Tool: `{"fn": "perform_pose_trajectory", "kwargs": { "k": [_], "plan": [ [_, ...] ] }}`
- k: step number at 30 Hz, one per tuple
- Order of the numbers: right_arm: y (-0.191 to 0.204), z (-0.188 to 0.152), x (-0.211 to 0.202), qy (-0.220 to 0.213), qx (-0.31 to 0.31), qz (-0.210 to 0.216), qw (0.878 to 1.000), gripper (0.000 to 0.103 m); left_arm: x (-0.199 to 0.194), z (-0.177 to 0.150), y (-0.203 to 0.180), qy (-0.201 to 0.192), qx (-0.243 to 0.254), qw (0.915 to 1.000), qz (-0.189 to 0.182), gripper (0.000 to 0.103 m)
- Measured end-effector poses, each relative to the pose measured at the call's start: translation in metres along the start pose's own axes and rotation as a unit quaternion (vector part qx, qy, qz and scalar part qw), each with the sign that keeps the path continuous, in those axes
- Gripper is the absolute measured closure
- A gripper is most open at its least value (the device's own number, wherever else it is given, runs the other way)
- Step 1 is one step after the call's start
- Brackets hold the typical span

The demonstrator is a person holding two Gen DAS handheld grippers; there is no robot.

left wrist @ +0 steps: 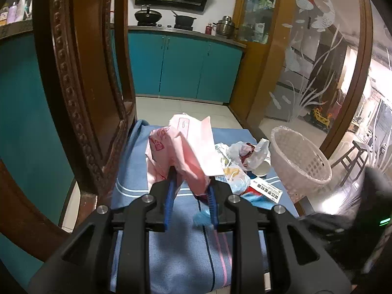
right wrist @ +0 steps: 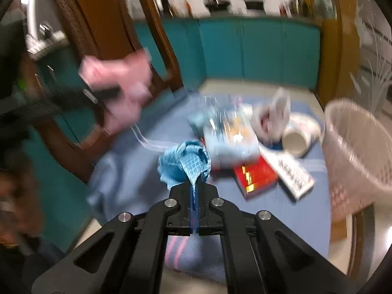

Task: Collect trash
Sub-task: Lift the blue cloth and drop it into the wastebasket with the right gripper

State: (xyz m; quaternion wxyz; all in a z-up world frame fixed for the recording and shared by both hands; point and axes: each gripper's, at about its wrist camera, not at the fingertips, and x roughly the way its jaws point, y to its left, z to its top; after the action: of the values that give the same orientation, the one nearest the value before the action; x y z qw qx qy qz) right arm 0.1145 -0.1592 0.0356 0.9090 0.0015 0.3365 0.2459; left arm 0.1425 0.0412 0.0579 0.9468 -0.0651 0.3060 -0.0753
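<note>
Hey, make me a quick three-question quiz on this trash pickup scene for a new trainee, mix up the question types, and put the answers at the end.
1. True or false: the left gripper holds a pink bag.
2. What does the right gripper hold? A) red box B) crumpled blue wrapper C) paper cup
3. Fill in: the white basket stands at the ____ edge of the blue cloth.

Key: 1 true. 2 B, the crumpled blue wrapper; the red box and paper cup lie on the cloth. 3 right.
</note>
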Motion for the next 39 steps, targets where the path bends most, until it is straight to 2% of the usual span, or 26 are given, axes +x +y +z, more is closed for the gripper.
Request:
{"fn": "perform_pose_trajectory", "kwargs": {
  "k": [3,6,10,13,15,39],
  "plan": [
    [-0.01,0.007,-0.022,-0.05,0.016,-0.007,0.999,0.101,0.002,0.0,0.0,0.003,-0.004,1.0,0.0,0.078],
    [-0.026,0.017,-0.026,-0.068,0.042,-0.031,0.996,0.101,0.004,-0.002,-0.007,0.007,0.001,1.0,-0.002,0.078],
    [-0.038,0.02,-0.021,-0.068,0.052,-0.066,0.994,0.101,0.009,-0.005,-0.013,0.016,0.011,0.9998,-0.002,0.078],
    [-0.045,0.018,-0.009,-0.048,0.057,-0.097,0.992,0.101,0.012,-0.008,-0.018,0.021,0.018,0.9996,0.007,0.078],
    [-0.053,0.016,-0.009,-0.042,0.065,-0.102,0.992,0.101,0.013,-0.009,-0.02,0.023,0.024,0.9994,0.011,0.078],
    [-0.053,0.008,-0.019,-0.039,0.062,-0.104,0.992,0.101,0.018,-0.013,-0.023,0.031,0.032,0.9989,0.018,0.077]
  ]
}}
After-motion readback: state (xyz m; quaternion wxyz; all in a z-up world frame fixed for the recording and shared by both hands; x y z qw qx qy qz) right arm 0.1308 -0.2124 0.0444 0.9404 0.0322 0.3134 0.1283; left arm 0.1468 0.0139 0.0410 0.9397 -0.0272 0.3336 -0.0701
